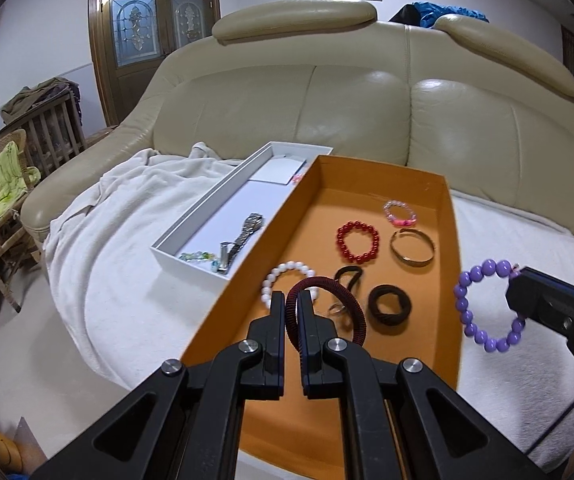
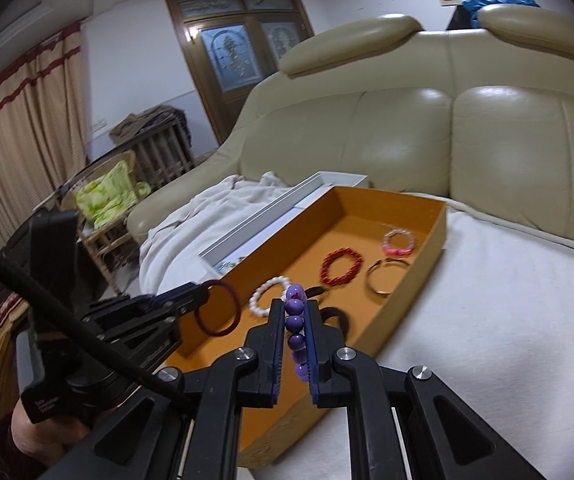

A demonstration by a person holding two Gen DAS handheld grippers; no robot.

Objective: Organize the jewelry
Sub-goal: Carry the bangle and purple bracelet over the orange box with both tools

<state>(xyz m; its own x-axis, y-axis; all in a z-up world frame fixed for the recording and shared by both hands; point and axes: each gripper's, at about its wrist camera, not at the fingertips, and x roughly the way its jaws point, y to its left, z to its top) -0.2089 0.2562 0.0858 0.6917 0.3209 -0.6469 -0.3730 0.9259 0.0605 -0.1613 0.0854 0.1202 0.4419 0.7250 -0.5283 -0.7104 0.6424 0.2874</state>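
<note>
Each hand-held gripper grips a piece, left (image 1: 291,304) a dark red band (image 1: 327,308), right (image 2: 295,312) a purple bead bracelet (image 2: 295,320), with several pieces left in the orange tray (image 1: 453,240) at twelve o'clock.

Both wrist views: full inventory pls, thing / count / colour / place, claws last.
orange box: 1, orange, on the white blanket
white tray: 1, white, left of the orange box
watch: 1, silver, in the white tray
glass beads: 1 strand, blue-green, white tray's near corner
red bracelet: 1, red, in the orange box
pink bracelet: 1, pink, box's far right
bangle: 1, metal, box's right side
white bracelet: 1, white, box's left
black ties: 2, black, box's middle
sofa: 1, beige, behind
blanket: 1, white, on the sofa seat
left claw: shut on dark red ring
right claw: shut on purple bracelet
</note>
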